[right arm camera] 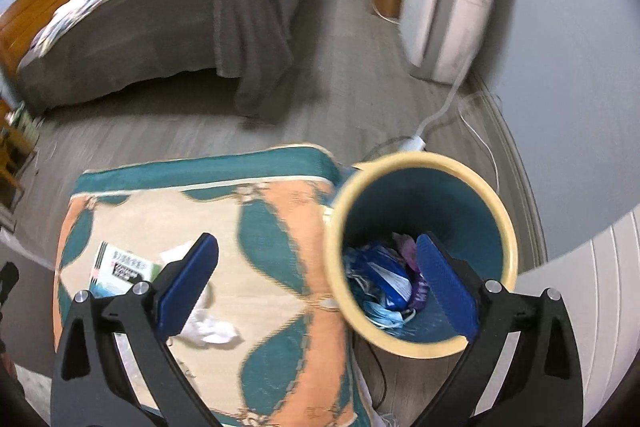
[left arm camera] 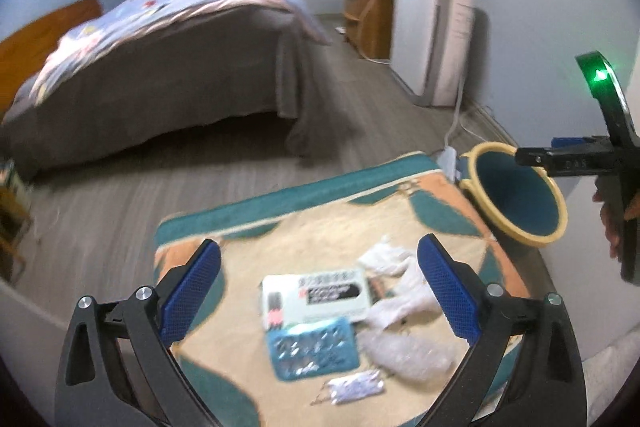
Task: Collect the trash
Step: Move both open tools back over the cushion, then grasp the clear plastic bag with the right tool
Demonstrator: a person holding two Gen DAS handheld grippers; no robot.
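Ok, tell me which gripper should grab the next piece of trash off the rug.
Left. The left gripper is open above the white box and wrappers on the rug; the right gripper hangs by the bin.

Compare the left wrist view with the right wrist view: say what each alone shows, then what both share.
Left wrist only: the teal blister pack, the clear plastic wrap, a small foil packet, and the right gripper by the bin.
Right wrist only: the trash already inside the bin.
Both: the rug, white box, crumpled tissue, yellow-rimmed bin, bed.
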